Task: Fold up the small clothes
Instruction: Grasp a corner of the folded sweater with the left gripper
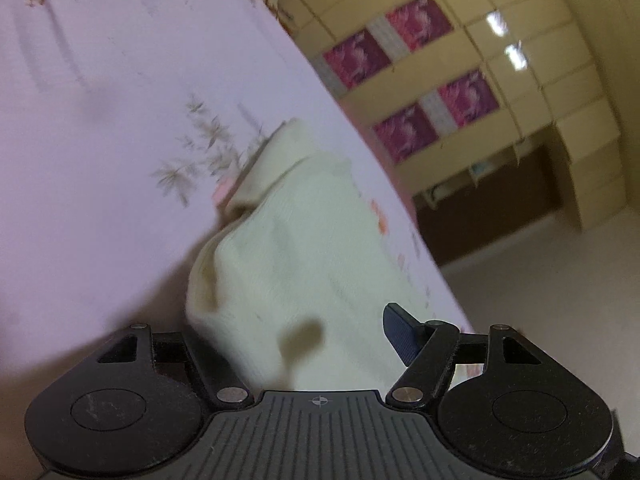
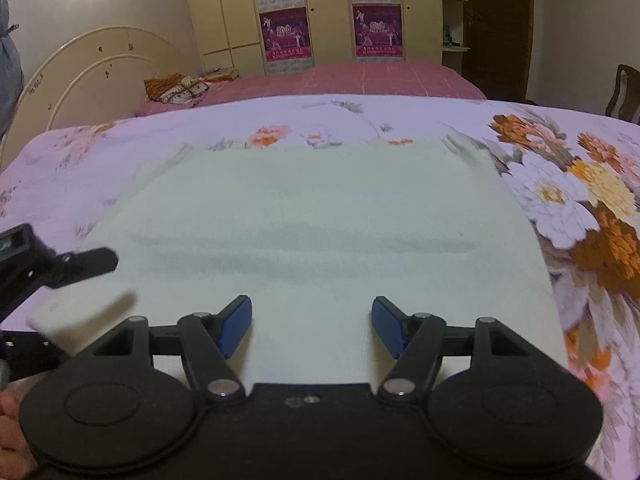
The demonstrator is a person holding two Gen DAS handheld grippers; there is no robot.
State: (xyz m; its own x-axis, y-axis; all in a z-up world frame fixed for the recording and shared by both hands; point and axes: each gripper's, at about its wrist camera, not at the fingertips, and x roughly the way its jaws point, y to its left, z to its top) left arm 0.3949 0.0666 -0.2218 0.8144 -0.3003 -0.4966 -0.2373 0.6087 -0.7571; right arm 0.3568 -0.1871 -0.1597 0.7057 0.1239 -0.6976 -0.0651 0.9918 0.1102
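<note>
A cream-white cloth (image 2: 320, 232) lies spread flat on the floral bedsheet (image 2: 560, 184). My right gripper (image 2: 312, 324) stands open over the cloth's near edge, its blue pads apart with nothing pinched. My left gripper (image 1: 320, 316) is at the cloth's near left corner. In the right wrist view one of its fingers (image 2: 92, 261) hovers above the raised corner (image 2: 80, 312) with a gap showing. In the left wrist view the bunched cloth (image 1: 296, 248) fills the space between the jaws and hides the left finger. Only the right pad (image 1: 400, 334) shows, at the cloth's edge.
A cream headboard (image 2: 92, 80) stands at the far left. A pink-covered bed (image 2: 360, 80) and a patterned pillow (image 2: 176, 88) lie behind. A yellow wardrobe (image 2: 328, 12) with magenta posters lines the far wall. A chair (image 2: 624, 92) is at right, a hand (image 2: 12, 432) at bottom left.
</note>
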